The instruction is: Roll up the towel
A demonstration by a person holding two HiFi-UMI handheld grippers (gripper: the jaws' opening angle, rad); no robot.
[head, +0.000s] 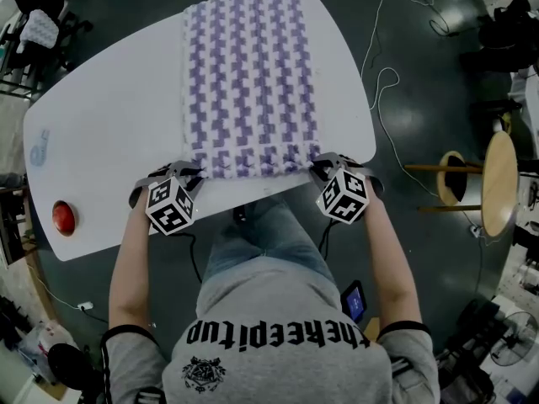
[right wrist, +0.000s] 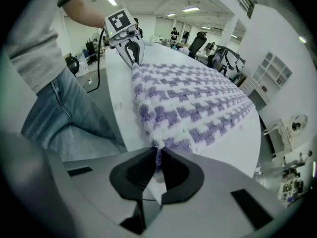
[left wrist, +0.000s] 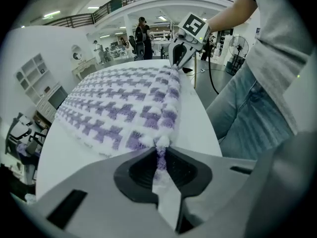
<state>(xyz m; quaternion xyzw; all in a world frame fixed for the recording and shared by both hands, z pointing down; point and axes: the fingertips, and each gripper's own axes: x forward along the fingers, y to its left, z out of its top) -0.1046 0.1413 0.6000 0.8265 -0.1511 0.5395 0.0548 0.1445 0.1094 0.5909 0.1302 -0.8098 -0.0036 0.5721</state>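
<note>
Towel (head: 248, 74), purple-and-white check, lies flat down the middle of the table (head: 101, 141), its long side running from the table's near edge to its far edge. Left gripper (left wrist: 159, 157) clenched on the towel's near-left corner at the table's near edge, fabric pinched between the pads. Right gripper (right wrist: 157, 165) likewise clamped on the near-right corner, at the same edge. Near hem puckered, slightly bunched between the two grips. No roll formed yet. Judged step: very start of the roll, both corners secured. Next move likely calls for both hands to turn the hem over toward the table's far edge together, with even tension, so the roll starts straight and tight rather than skewed.
</note>
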